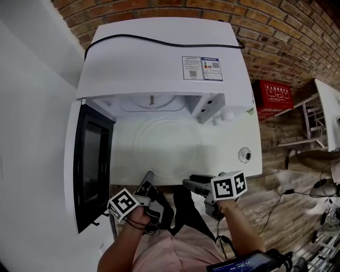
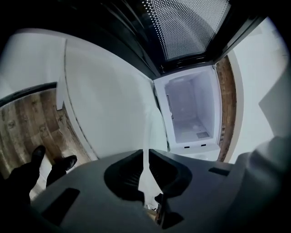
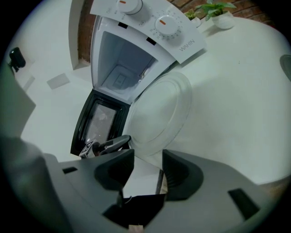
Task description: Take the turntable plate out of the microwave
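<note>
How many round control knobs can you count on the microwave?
2. Both sit on the control panel of the microwave, beside its open cavity: one knob at the panel's end, the second knob next to it. None looks hidden.

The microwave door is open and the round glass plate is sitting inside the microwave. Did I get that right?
Not quite. The plate is not inside the microwave; it lies flat on the white table, just in front of the opening. The head view shows this. You are right about the door: it is open.
</note>
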Demonstrator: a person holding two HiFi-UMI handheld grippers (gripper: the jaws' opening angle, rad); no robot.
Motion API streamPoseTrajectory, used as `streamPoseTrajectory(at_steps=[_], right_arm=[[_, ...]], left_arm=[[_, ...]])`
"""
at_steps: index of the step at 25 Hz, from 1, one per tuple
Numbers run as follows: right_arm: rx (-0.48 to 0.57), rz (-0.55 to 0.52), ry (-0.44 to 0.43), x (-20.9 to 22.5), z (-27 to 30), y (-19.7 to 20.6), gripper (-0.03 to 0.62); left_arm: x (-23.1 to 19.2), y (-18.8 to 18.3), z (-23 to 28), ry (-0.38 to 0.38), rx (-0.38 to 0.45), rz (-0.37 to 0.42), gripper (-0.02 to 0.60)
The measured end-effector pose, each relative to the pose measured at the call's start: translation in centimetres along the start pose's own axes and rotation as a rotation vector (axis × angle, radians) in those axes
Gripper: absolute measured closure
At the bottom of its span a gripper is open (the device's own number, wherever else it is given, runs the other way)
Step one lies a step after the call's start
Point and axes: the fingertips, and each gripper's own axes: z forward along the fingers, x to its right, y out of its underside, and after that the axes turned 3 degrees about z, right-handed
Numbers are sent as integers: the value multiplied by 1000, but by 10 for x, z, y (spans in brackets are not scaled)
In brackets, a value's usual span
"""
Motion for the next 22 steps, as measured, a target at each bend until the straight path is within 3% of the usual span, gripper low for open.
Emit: streamPoseTrajectory(at_steps=[4, 8, 12, 16, 22], right_arm=[[-17, -1, -4, -1, 2, 2, 395], [-14, 7, -19, -2, 2, 2, 395], [-14, 3, -23, -4, 3, 2, 395], [-12, -7, -19, -4, 4, 3, 395], [-4, -17, -18, -6, 2, 4, 395]], left_arm=[[-2, 1, 0, -40, -27, -4, 528], [6, 1, 1, -50, -47, 0, 415], [10, 2, 0, -88, -66, 35, 349], [7, -2, -9, -145, -36, 29, 311], [10, -8, -27, -147, 1, 48, 281]])
